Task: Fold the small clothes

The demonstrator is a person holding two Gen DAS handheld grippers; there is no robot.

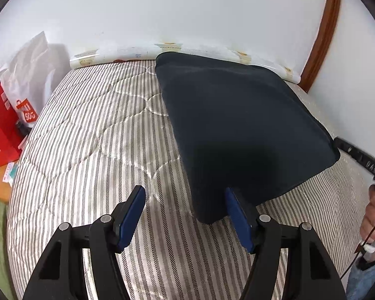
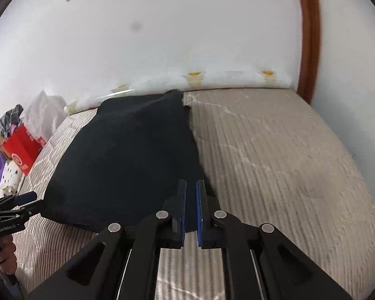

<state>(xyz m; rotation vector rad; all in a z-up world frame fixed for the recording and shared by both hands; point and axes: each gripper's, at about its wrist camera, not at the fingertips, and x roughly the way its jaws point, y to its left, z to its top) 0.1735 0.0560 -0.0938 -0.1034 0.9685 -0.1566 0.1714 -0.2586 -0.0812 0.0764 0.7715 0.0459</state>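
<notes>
A dark navy cloth [image 1: 237, 125] lies spread on the striped mattress [image 1: 92, 137], reaching back to the wall. My left gripper [image 1: 185, 191] stands open at the cloth's near corner. That corner rests against the inner side of the right pad [image 1: 237, 220], and the other pad is well clear of it. In the right wrist view the same cloth [image 2: 127, 155] stretches away from my right gripper [image 2: 191, 183]. Its blue pads stand almost together, with dark fabric pinched in the narrow slit. The right gripper [image 1: 355, 153] meets the cloth's right corner, and the left gripper [image 2: 35, 201] shows at the far left.
A red box [image 1: 0, 130] and a white plastic bag [image 1: 30, 75] stand past the mattress's left edge, with plush toys [image 2: 10, 175] beside them. A patterned roll [image 1: 127, 52] lies along the white wall. A brown door frame [image 2: 310, 37] rises at the right. A hand [image 1: 372, 215] grips the right handle.
</notes>
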